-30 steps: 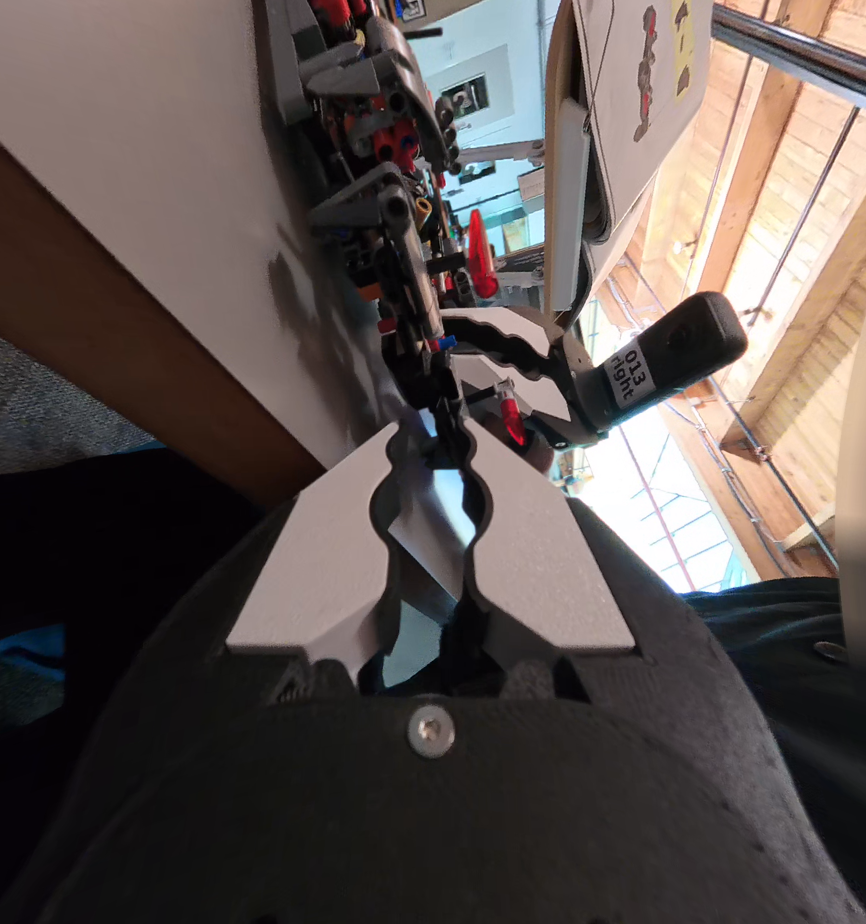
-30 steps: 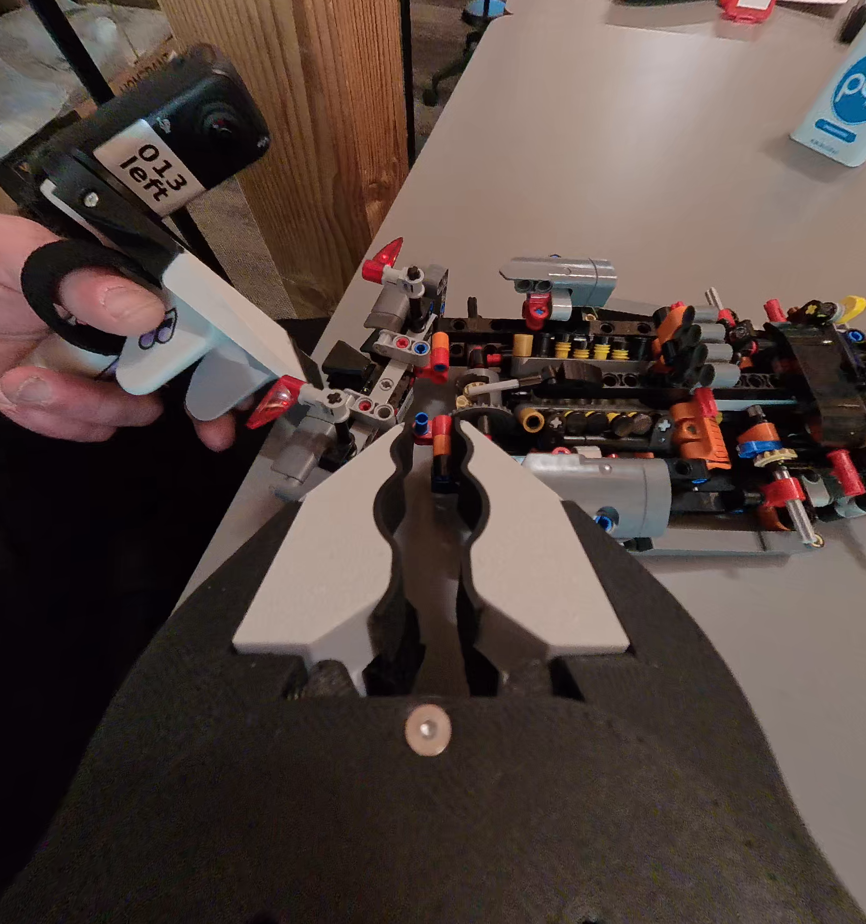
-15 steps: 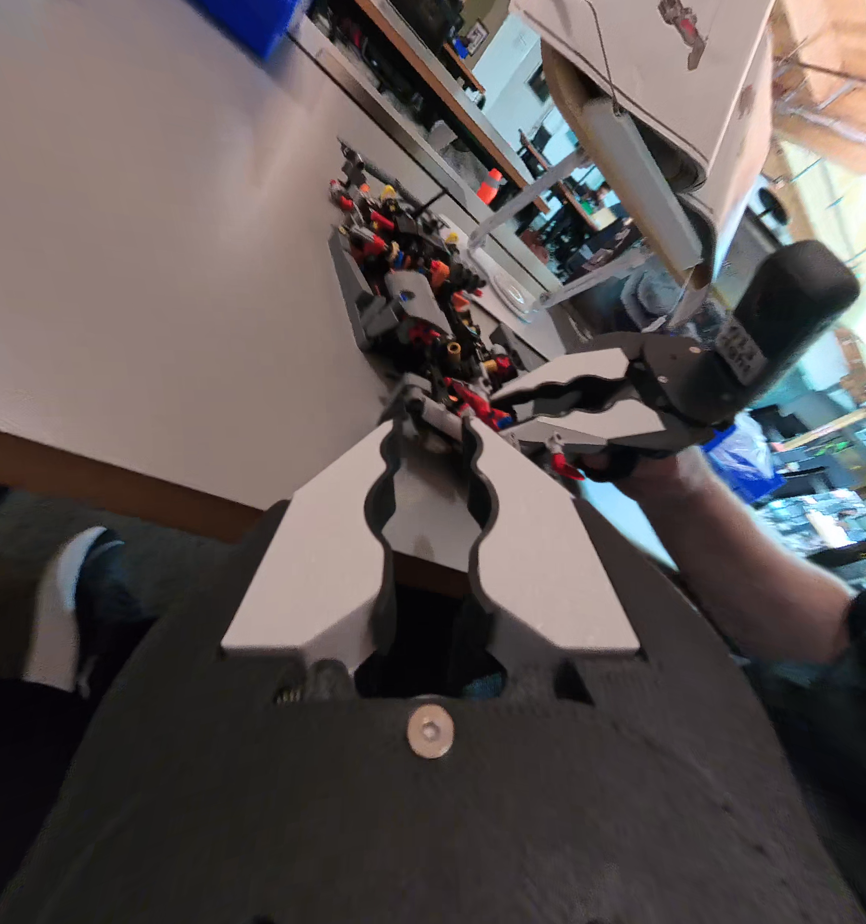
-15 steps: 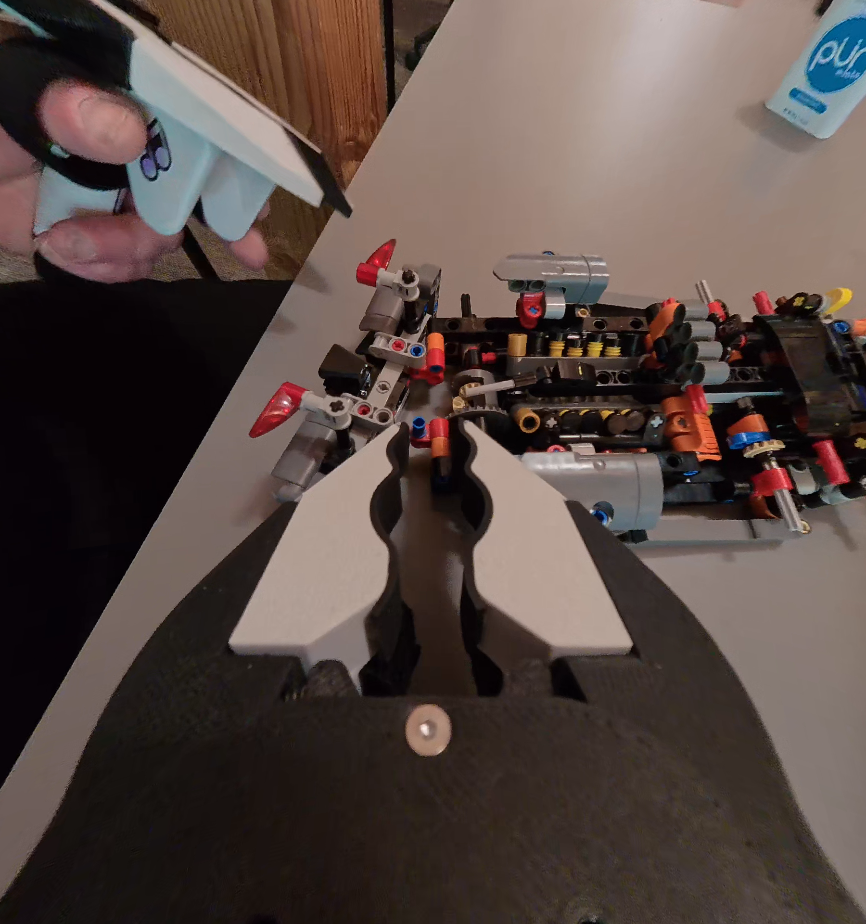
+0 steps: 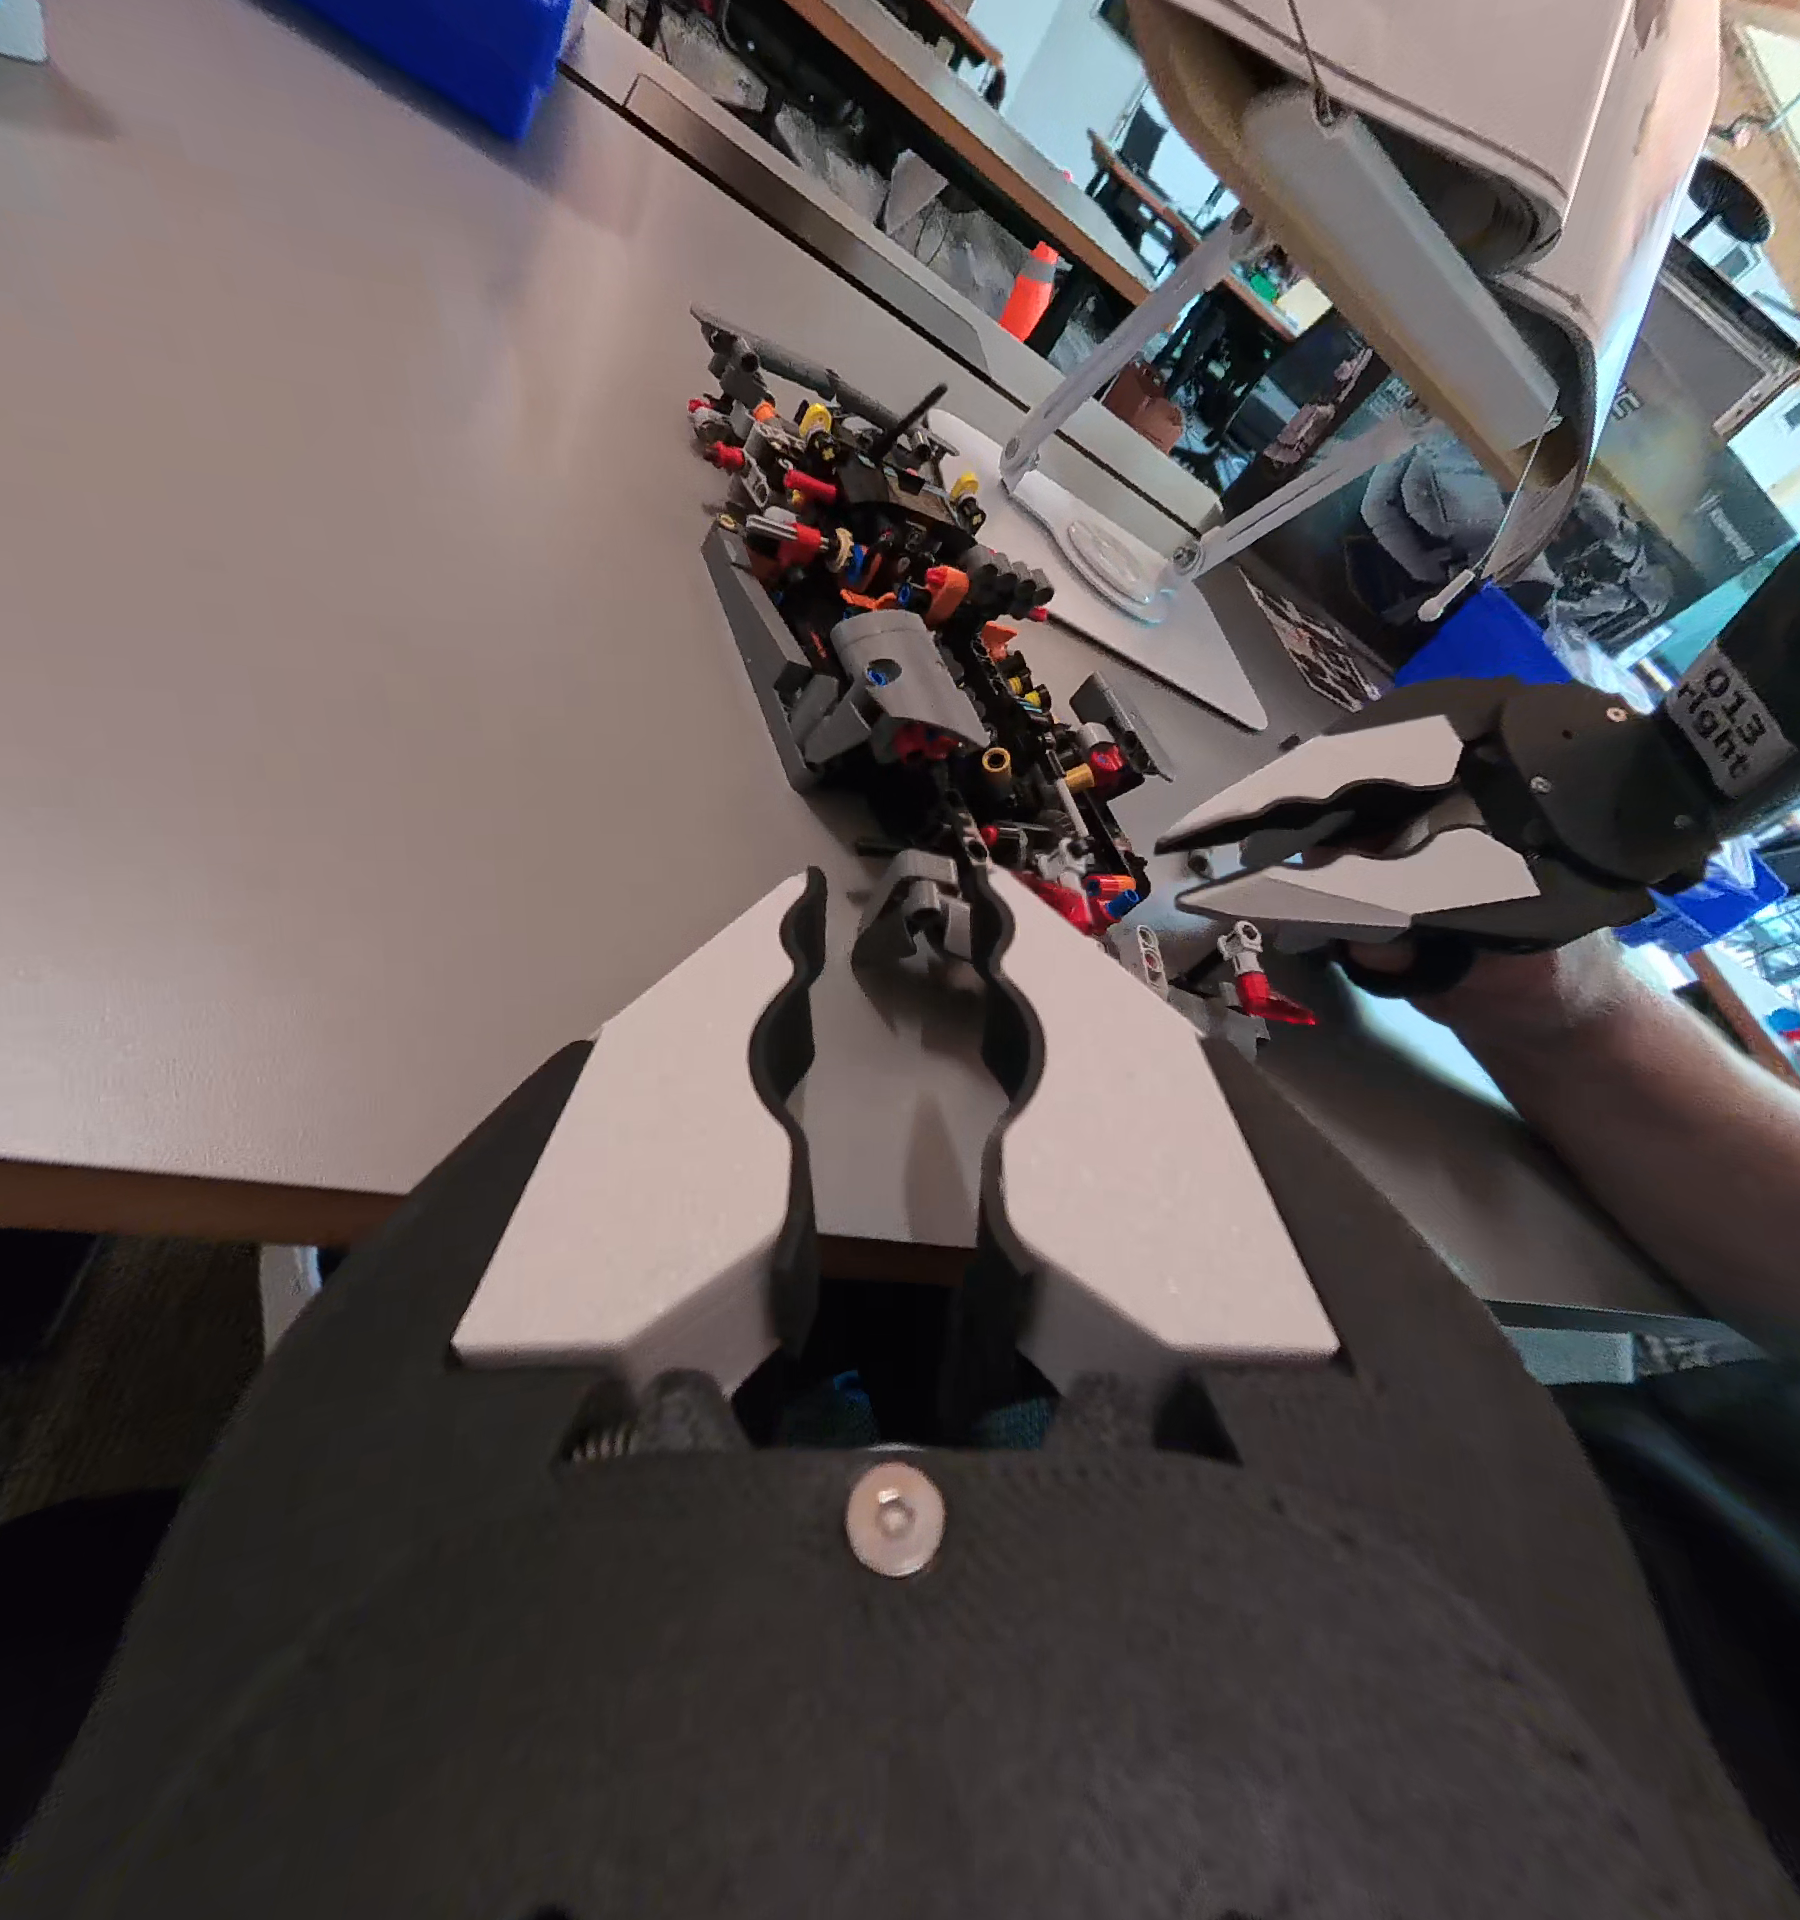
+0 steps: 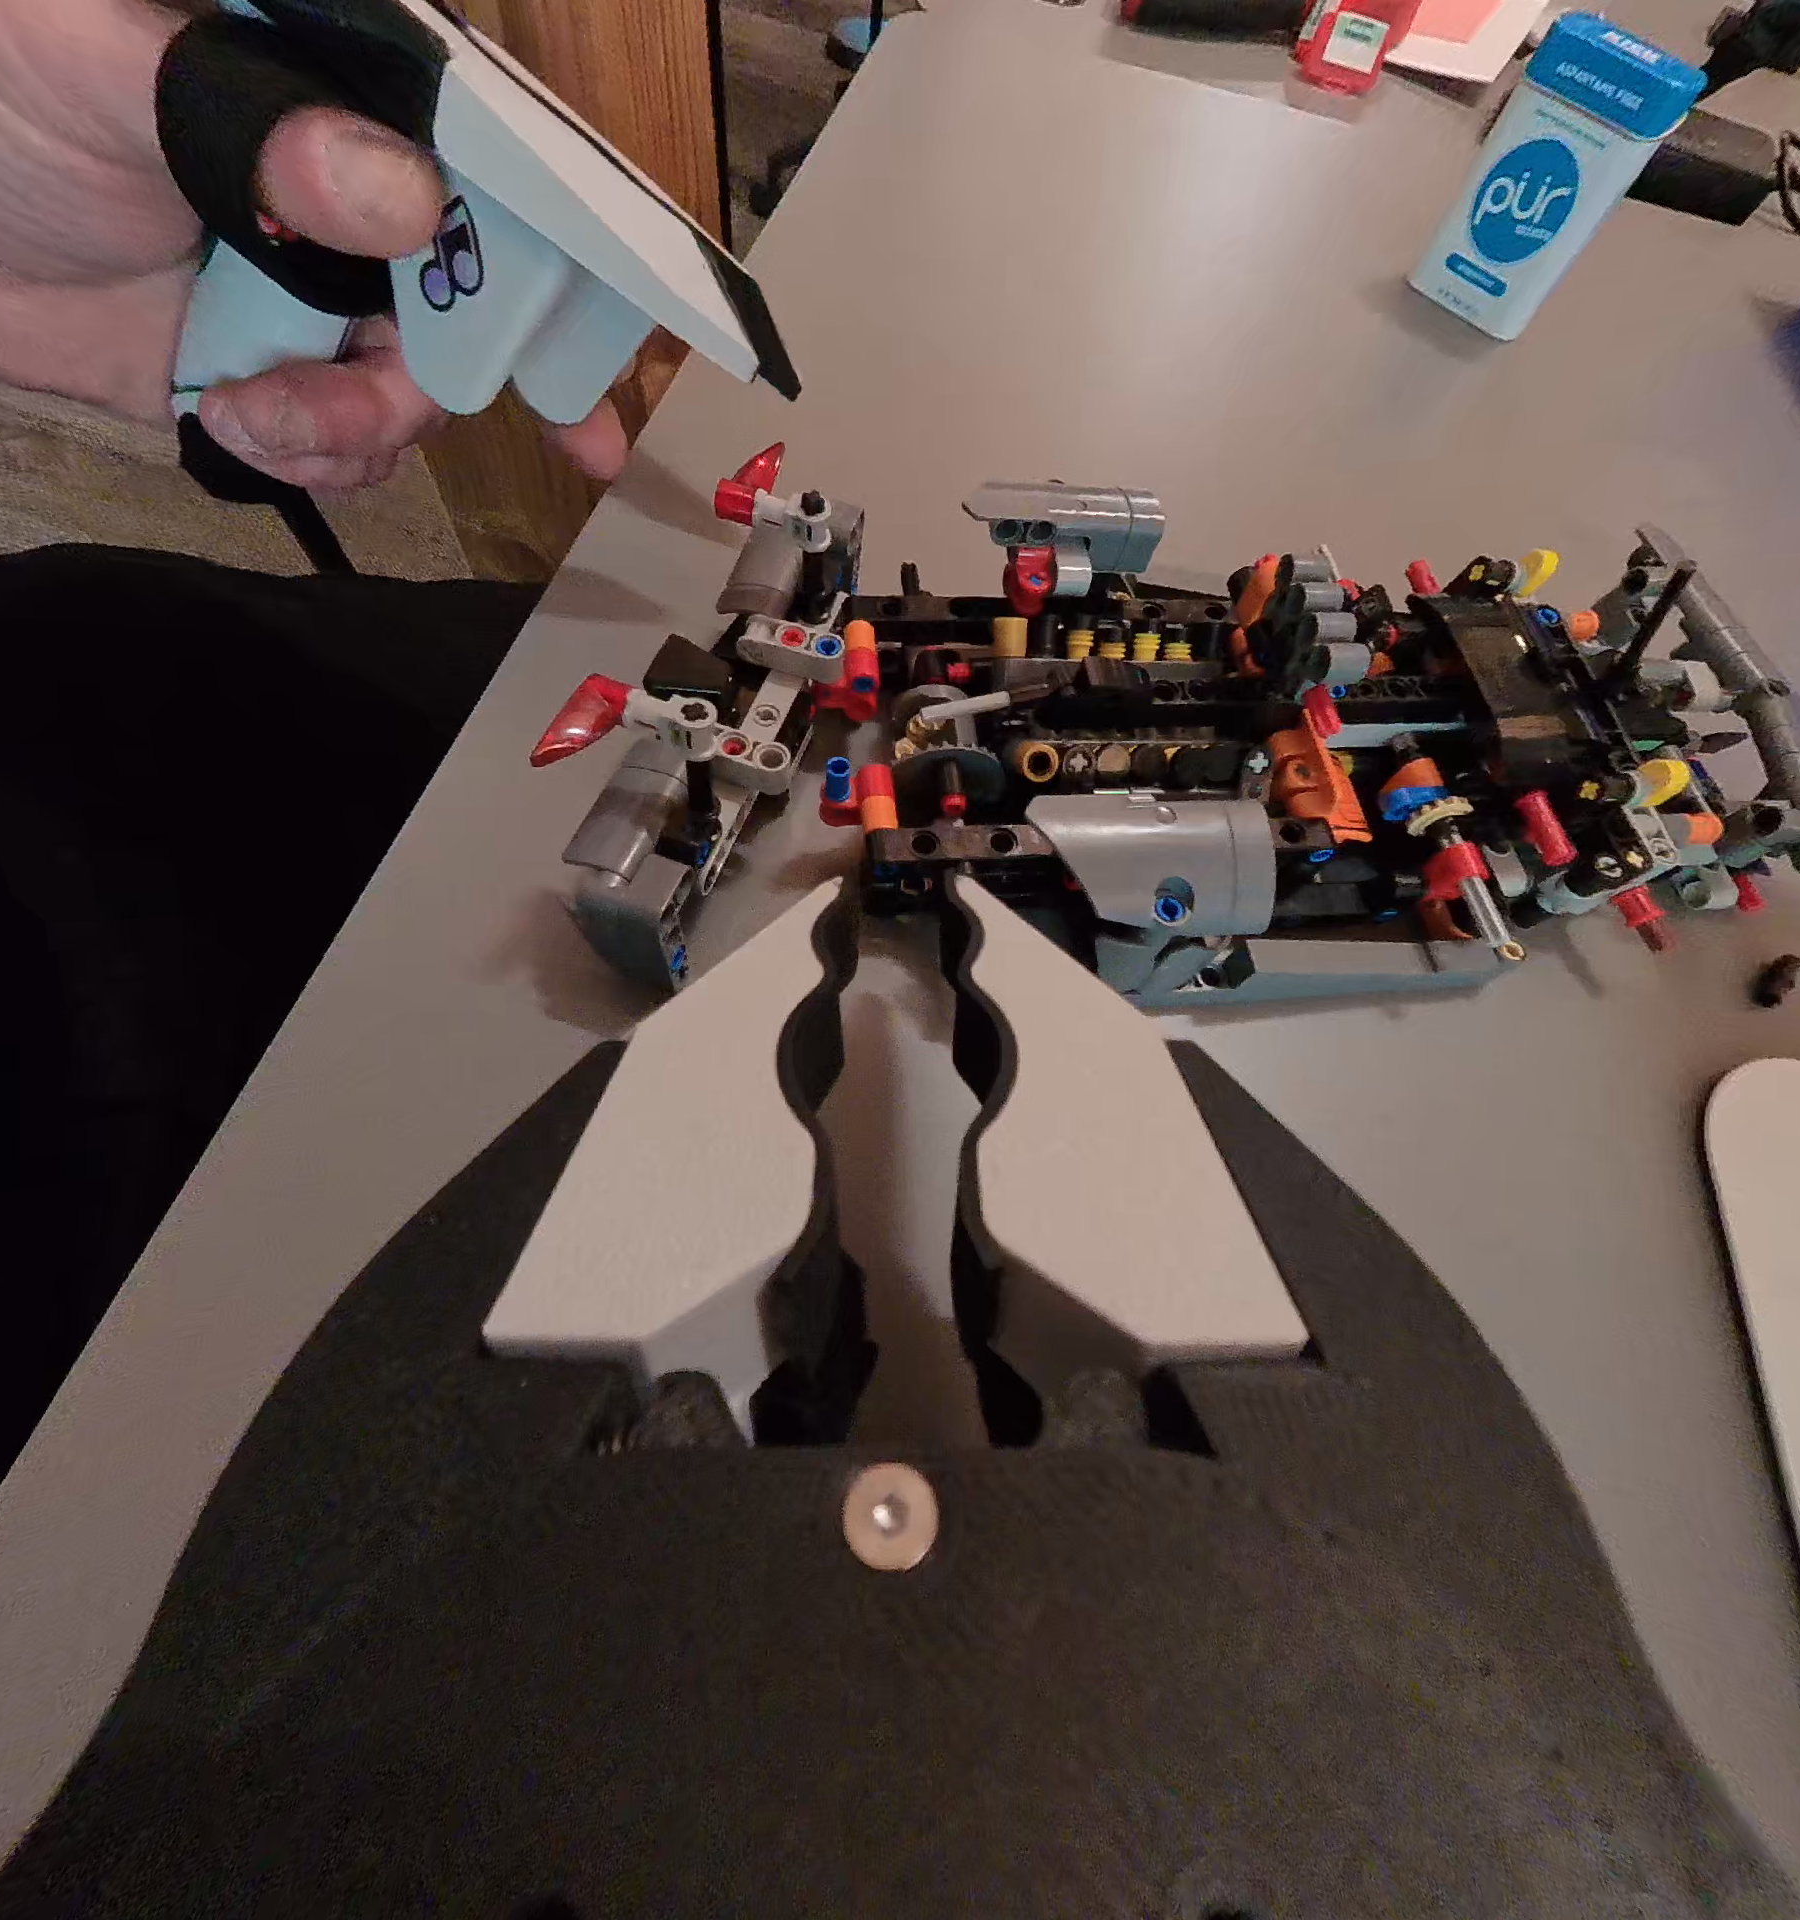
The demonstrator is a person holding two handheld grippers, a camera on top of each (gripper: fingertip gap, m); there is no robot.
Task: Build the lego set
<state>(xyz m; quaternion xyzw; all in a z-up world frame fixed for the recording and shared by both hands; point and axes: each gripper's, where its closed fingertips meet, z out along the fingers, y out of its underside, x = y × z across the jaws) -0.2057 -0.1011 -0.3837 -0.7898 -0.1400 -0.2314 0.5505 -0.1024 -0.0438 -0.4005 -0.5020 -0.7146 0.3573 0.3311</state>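
A long Lego Technic car chassis (image 6: 1135, 727) of black, grey, red and orange parts lies on the grey table (image 6: 1083, 260), its rear with two red tail lights (image 6: 584, 717) near the table's left edge. It also shows in the left wrist view (image 5: 906, 675). My right gripper (image 6: 896, 888) is open and empty, its tips just short of a black beam on the chassis's near side. My left gripper (image 5: 901, 904) is open and empty, raised off the table behind the rear end. In the right wrist view the left gripper (image 6: 771, 379) hangs above the rear corner.
A blue and white tin (image 6: 1540, 187) stands at the back right. A small black piece (image 6: 1779, 977) lies loose right of the chassis. A white pad (image 6: 1789, 1299) lies at the right edge. A blue bin (image 5: 439, 52) and a white stand base (image 5: 1114, 540) stand beyond. The gap from one gripper's tips to the other's is roughly 12 centimeters.
My left gripper has lifted away from the red tail light, drawn back and opened wider. My right gripper has pulled back slightly from the orange and black parts it was around.
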